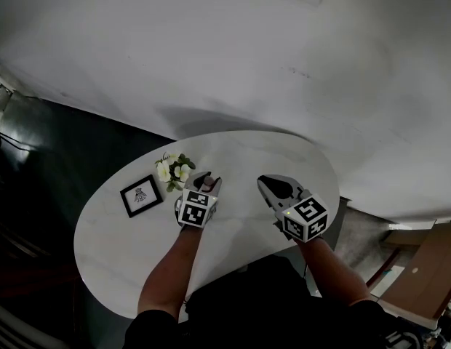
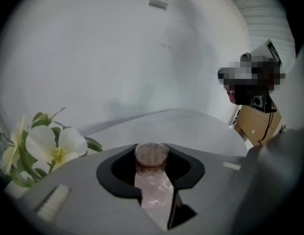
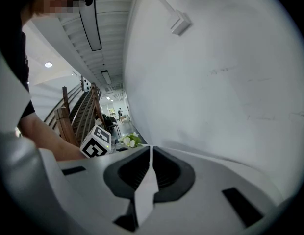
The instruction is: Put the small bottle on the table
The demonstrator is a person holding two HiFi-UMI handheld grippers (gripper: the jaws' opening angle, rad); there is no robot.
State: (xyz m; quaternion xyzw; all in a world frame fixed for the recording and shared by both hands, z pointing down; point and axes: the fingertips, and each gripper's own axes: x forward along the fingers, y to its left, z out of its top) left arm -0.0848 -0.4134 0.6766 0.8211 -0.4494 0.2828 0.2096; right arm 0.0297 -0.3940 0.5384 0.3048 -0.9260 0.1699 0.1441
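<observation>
L gripper (image 1: 207, 181) grasping small bottle (image 2: 151, 156) above table (image 1: 124, 249), flowers (image 1: 174, 169) just beside, twd far edge. R gripper (image 1: 273, 188) clenched, empty.

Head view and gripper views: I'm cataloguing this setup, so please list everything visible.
table: one, white, under both grippers
framed picture: one, black frame, on the table's left part
flowers: one bunch, white with green leaves, on the table beside the picture
small bottle: one, pinkish with brownish cap, between the left gripper's jaws
cardboard box: one, brown, right of the table
left gripper: one, grey, shut on the small bottle
right gripper: one, grey, jaws together, empty
</observation>
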